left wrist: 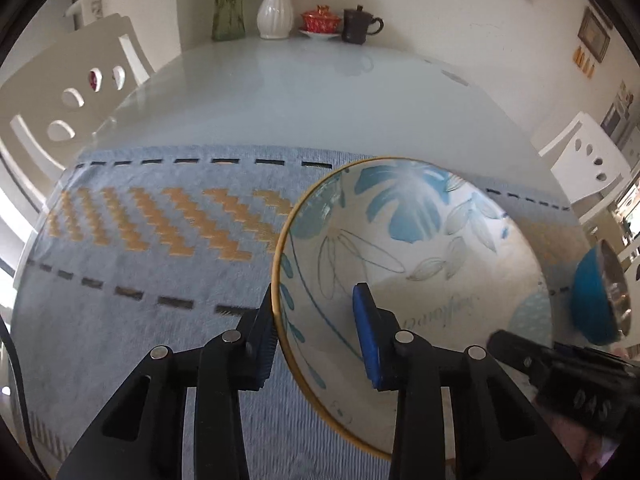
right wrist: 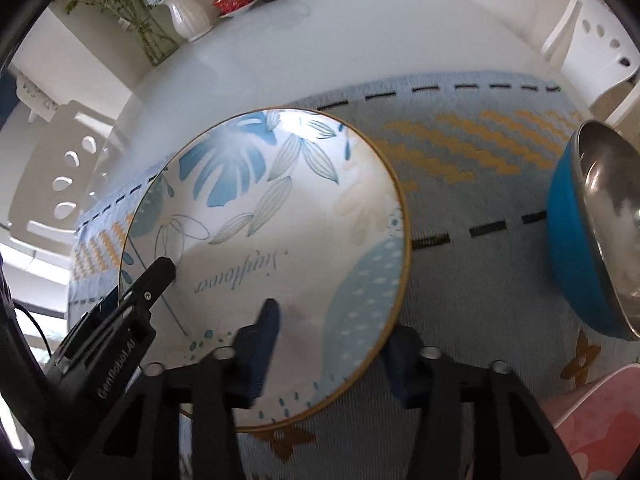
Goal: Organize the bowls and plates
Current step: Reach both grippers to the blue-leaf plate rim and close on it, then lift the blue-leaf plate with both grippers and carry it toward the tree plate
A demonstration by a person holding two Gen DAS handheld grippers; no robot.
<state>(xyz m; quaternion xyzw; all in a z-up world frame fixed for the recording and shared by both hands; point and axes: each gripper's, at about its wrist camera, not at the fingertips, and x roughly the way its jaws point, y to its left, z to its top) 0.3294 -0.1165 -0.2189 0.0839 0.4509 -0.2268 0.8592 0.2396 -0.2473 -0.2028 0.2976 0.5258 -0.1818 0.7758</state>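
Both our grippers sit right up against the plate. Our left gripper [left wrist: 318, 334] has its jaws spread, straddling the plate's left rim, one finger outside on the cloth and the blue-padded finger [left wrist: 366, 336] over the inside; they don't look clamped. Our right gripper [right wrist: 332, 344] does the same on the near right rim, jaws wide, one blue pad [right wrist: 264, 344] over the plate face and the other just outside the gold edge. We honestly can't tell if either pad actually touches the china.

That plate [right wrist: 280, 208] is white with blue leaves, a gold rim and some cursive lettering, lying on the blue towel [left wrist: 140, 248] with the yellow zigzag stripes and dashed lines. Off to the right of it there's a blue bowl [right wrist: 576, 248] with a shiny metal inside, tilted toward us, apart from the plate. Something pink [right wrist: 600, 420] pokes in at the bottom right corner.

Further back it's the pale table [left wrist: 280, 92], then a white vase [left wrist: 274, 10] with flowers, a red lidded cup [left wrist: 320, 18] on a saucer and a dark mug [left wrist: 358, 26]. White chairs [left wrist: 68, 92] stand at both sides.
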